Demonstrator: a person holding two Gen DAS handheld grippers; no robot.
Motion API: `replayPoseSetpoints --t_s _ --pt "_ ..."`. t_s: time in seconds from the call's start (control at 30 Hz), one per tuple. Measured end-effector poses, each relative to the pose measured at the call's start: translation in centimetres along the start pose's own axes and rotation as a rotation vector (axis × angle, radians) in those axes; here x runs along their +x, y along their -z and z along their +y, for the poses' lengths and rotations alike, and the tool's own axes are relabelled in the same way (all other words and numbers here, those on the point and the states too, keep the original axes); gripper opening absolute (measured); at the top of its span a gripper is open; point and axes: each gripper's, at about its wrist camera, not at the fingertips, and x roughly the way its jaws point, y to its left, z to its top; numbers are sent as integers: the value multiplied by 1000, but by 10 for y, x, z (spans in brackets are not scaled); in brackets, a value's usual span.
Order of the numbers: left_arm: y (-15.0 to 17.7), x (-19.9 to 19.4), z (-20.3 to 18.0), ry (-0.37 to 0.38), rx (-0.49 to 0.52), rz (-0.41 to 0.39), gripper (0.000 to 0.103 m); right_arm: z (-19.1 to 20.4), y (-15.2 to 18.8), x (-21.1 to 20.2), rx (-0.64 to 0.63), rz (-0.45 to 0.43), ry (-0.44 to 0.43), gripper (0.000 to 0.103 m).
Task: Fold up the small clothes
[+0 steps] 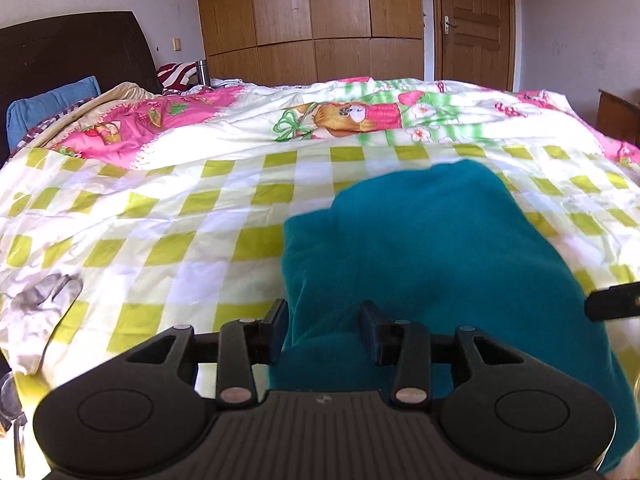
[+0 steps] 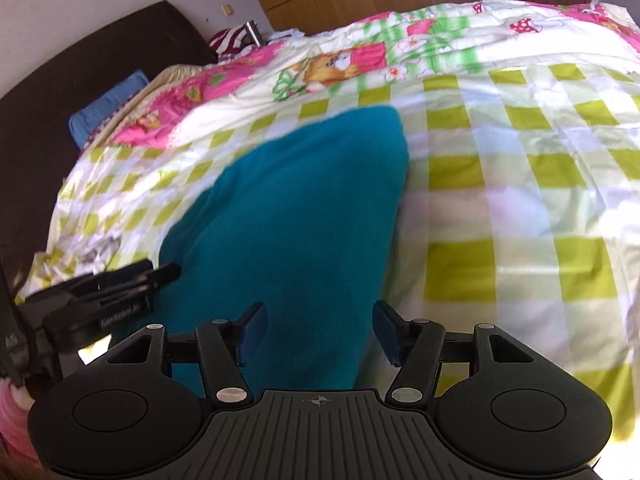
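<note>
Both cams sit just behind their own fingers, looking fwd & slightly down across a bed. Left wrist cam: fairly level, faces the wardrobe (image 1: 312, 20) & door (image 1: 474, 24) at the far wall, headboard (image 1: 72, 56) at left. Right wrist cam: tilted, pitched lower, closer to the checked quilt (image 2: 520, 200). Both are close over the teal cloth (image 1: 432, 248), which fills the near centre. Shared: cloth, quilt, headboard, blue pillow (image 1: 52, 112). Each cam catches the other gripper at its frame edge.
</note>
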Motion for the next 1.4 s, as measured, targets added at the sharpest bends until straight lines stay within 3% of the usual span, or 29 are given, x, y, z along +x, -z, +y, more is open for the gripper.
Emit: replayPoseSetpoints --t_s 0.07,0.23,0.33,0.4,0.5,0.6,0.87,1.0,1.1,1.23,1.4 --pt "14 1 -2 -5 -1 35 54 5 21 18 -3 63 28 56" --pt "16 -22 -10 -18 -7 38 53 2 23 -5 45 31 17 55" --pt "22 -27 -21 -12 61 74 54 5 30 1 -41 68 86 55" --pt "29 -23 -28 -40 111 96 55 3 31 -2 -9 60 79 55" --pt "27 -36 -29 -58 43 87 54 6 34 -24 8 15 56 55" --pt "29 -49 -38 -76 72 58 54 15 45 -38 -48 -4 70 55" --pt "49 -67 -47 -101 85 80 56 27 64 -29 -92 30 110 55" --pt "53 -77 -53 -97 55 75 66 34 69 -39 -129 4 136 55" --pt "59 -86 -59 -97 24 64 85 35 76 -43 -132 -8 146 55" --pt "68 -96 -62 -46 -28 67 90 34 84 -46 -115 -2 143 55" --pt "77 -99 -69 -123 -25 69 103 34 92 -51 -103 -13 161 55"
